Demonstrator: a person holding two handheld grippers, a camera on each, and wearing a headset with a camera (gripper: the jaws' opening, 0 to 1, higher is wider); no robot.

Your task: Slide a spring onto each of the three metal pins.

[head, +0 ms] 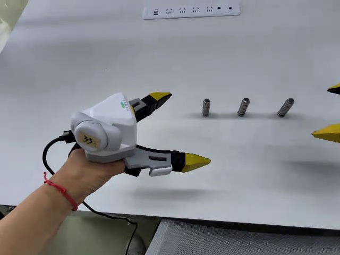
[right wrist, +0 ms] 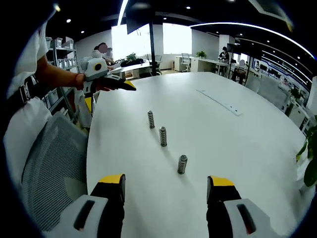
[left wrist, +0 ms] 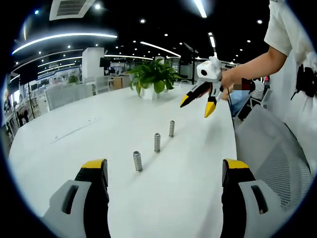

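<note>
Right, both claws are out over the white table (head: 159, 53), and both are spread wide with nothing gripped. The left claw (head: 185, 128) sits in a hand (head: 90, 172) with a red cord (head: 60, 189) at the wrist, its yellow tips aimed along the row of springs. The right claw (head: 326, 111) pokes in from the opposite end, facing the left one, just its yellow tips in the head view. Between them stand the left spring (head: 206, 107), the middle spring (head: 243, 106) and the right spring (head: 285, 107), upright on the table in a straight line, apart from each other, each with a rounded metal top. Both claws hang clear of the springs. A power strip (head: 191, 9) lies at the table's far side, well apart.
</note>
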